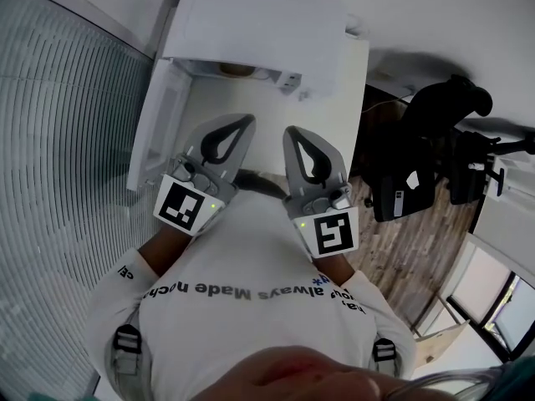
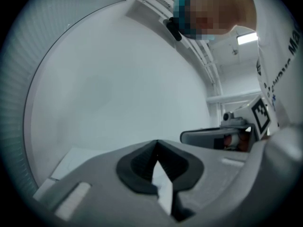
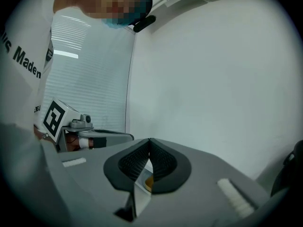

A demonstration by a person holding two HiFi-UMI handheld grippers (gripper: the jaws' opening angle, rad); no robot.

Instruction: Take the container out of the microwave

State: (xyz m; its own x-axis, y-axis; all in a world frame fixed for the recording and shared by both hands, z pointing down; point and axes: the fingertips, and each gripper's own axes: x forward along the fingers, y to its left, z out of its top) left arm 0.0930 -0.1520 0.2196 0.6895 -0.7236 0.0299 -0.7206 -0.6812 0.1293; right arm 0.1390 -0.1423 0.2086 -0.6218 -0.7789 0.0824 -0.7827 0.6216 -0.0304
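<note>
Here, with the microwave (image 1: 259, 19) door (image 1: 159, 119) swung open, I held the left claw (image 1: 247, 121) and right claw (image 1: 292, 130) side by side, each clenched tip to tip on nothing. The container (image 1: 236, 70) sat inside the cavity, ahead of both claws and well apart from them, closer to the left claw's line. Only a brown sliver showed under the oven's top edge. That sliver ran side to side across the opening, but I could not tell its true long axis or which way it faced. The risks, as I judged them: going in clenched would shove the container deeper, the left claw could clip the door just outside it, and a half-blind grasp might tip it.
</note>
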